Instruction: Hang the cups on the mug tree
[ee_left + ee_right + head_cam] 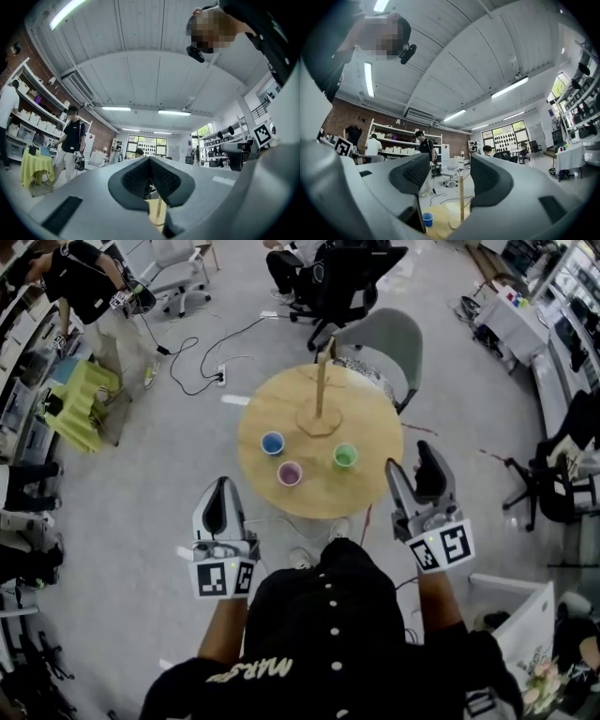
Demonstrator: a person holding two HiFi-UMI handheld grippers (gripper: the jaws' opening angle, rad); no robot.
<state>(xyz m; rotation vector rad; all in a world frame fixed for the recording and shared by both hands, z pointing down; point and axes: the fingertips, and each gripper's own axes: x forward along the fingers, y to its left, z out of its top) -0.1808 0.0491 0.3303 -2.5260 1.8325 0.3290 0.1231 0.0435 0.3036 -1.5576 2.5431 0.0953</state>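
Evidently we have hung nothing yet: the blue cup (273, 442), purple cup (290, 472) and green cup (345, 456) stand on the table (368, 487) at nine, seven and four o'clock, the bare mug tree (321, 381) at twelve, our left gripper (218, 500) clenched empty, our right gripper (414, 465) released, empty.

The mug tree (321, 414) stood on the table (373, 491), between its centre and far edge. Three cups stood before it, each apart from the others: the left cup (273, 442) near the tree's base, the middle cup (290, 473) closest to the near edge, the right cup (345, 456) toward the right edge. A chair (386, 341) stood behind the far right edge. The left gripper (223, 495) was off the near left edge, the right gripper (415, 471) by the near right edge.
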